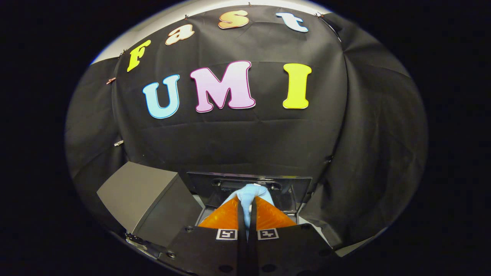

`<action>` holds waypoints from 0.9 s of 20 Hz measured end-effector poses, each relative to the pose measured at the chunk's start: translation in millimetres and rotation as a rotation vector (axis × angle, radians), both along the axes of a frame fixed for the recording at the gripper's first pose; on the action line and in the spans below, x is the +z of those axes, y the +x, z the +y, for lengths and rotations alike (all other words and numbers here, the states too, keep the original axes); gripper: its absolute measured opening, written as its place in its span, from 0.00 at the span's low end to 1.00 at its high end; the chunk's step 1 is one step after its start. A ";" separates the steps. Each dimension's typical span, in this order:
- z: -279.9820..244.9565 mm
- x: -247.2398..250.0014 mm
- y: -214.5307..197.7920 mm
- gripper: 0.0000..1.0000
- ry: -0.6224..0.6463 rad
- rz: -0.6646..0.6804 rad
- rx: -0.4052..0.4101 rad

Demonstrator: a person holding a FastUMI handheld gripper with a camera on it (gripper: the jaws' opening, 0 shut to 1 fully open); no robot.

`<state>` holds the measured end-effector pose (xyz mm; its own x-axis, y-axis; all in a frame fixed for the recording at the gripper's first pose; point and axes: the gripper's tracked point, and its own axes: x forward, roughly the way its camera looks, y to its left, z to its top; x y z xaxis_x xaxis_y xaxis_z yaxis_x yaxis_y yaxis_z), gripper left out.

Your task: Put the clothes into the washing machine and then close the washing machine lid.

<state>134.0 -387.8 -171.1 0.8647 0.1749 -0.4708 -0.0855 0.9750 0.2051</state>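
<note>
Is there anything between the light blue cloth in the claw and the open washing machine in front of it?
Nothing visible blocks it. The claw is shut on the light blue cloth, which bulges out just ahead of the fingertips. Directly beyond is the washing machine with its lid raised. The grey box stands beside the machine, off the path.

1 cloth (251, 193) (pale blue) | 1 washing machine (285, 191) | 1 grey box (147, 199) | 1 gripper (247, 214)

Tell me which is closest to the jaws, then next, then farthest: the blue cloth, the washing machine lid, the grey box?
1. Blue cloth: pinched between the gripper jaws.
2. Washing machine lid: standing open just beyond the cloth.
3. Grey box: off to the left side, farthest.
</note>
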 end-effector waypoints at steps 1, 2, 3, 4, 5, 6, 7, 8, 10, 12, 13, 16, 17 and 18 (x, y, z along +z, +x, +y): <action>2.7 -3.1 1.3 0.04 -0.003 0.006 0.002; 4.2 -7.1 3.7 0.04 -0.006 0.017 0.003; 9.1 -13.2 5.1 0.04 0.001 0.033 0.010; 15.6 -20.6 6.8 0.04 0.009 0.051 0.017; 19.9 -29.0 8.7 0.04 0.011 0.070 0.022; 22.0 -40.4 10.1 0.04 0.005 0.086 0.027; 23.1 -50.7 11.4 0.04 -0.006 0.100 0.028; 24.4 -63.1 11.9 0.05 -0.018 0.115 0.028; 24.0 -90.7 10.6 0.05 -0.037 0.154 0.028; 24.5 -118.7 9.5 0.04 -0.053 0.186 0.035; 24.7 -132.0 9.3 0.04 -0.061 0.199 0.041; 34.2 -176.4 3.5 0.05 -0.055 0.263 0.059; 41.3 -192.2 1.6 0.04 -0.047 0.286 0.067; 46.9 -208.7 0.1 0.04 -0.053 0.304 0.076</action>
<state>134.0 -340.9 -379.7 0.6685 0.2020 -0.7158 -0.1012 0.9782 0.1815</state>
